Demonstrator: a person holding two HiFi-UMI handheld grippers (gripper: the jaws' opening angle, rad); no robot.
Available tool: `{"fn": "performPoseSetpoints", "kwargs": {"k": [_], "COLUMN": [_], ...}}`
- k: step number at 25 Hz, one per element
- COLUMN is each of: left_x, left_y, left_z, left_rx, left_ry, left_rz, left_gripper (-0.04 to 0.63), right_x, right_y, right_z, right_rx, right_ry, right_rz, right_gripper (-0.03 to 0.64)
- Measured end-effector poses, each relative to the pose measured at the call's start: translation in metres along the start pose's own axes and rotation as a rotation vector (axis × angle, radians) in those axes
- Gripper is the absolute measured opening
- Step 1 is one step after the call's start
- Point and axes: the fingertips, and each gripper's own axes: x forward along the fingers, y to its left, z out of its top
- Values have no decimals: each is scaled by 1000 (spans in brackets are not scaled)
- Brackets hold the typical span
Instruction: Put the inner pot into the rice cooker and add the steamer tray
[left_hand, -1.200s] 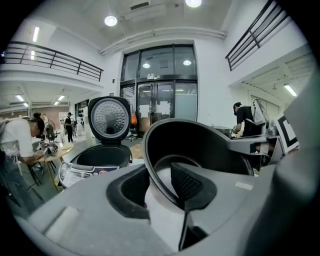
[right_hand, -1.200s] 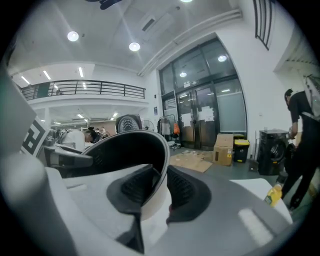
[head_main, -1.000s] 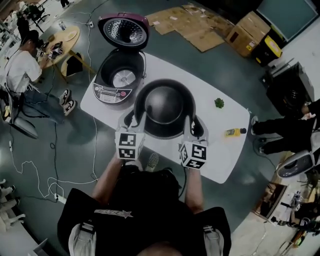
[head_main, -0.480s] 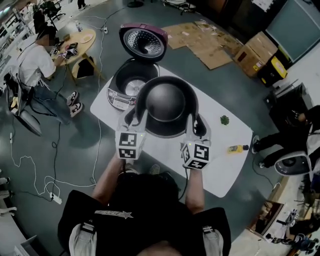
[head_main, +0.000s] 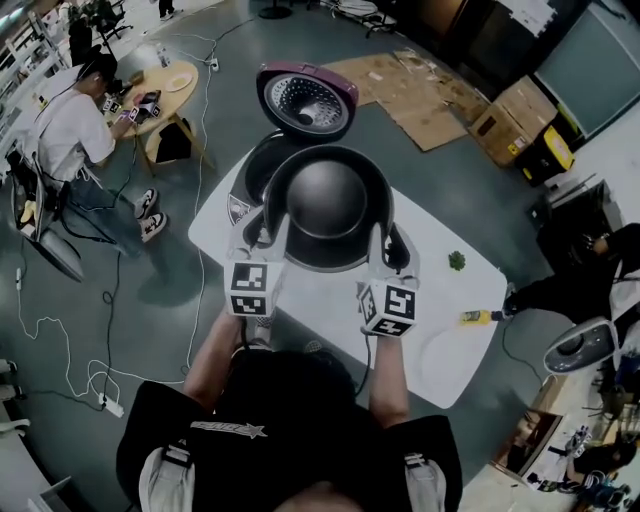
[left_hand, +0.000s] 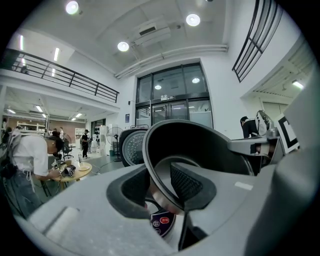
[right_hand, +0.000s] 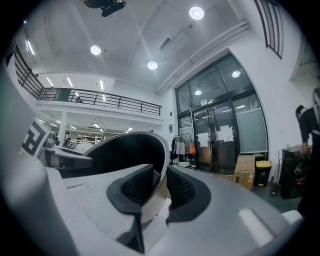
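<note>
At the far left a person (head_main: 65, 125) sits at a small round wooden table (head_main: 160, 82), and loose cables (head_main: 68, 345) lie across the grey floor (head_main: 150, 250). Further right stands the white table (head_main: 440, 340), set at a slant in the head view. On its far left corner is the rice cooker (head_main: 250, 170), with its lid (head_main: 305, 100) standing open behind it. The inner pot (head_main: 325, 205) is in the air, above the table and partly over the open mouth of the cooker, not yet inside it.

The left gripper (head_main: 262, 228) pinches the left rim of the pot; its own view shows one pad inside the pot wall and one outside. The right gripper (head_main: 385, 245) pinches the right rim in the same way.

On the right part of the table lie a small green thing (head_main: 457, 261) and, near the edge, a small yellow thing (head_main: 478, 317). Beyond the table, flat cardboard sheets (head_main: 410, 85) lie on the floor. To their right are a cardboard box (head_main: 515, 100) and a yellow and black bin (head_main: 550, 150). The gripper views show a high white ceiling with round lamps, a balcony railing (left_hand: 65, 77) and tall glass doors (left_hand: 172, 107).
</note>
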Motion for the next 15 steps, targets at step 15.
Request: {"fn": "performPoseSetpoints", "kwargs": {"k": [15], "left_x": [64], "left_y": [97], "left_z": [-11], "left_rx": [32], "left_ry": [49], "left_rz": [-89], "left_gripper": [137], "right_x": [90], "right_y": [56], "right_z": [-15], "right_rx": [56], "right_ry": [34], "right_rz": [-78], "right_gripper": [91]}}
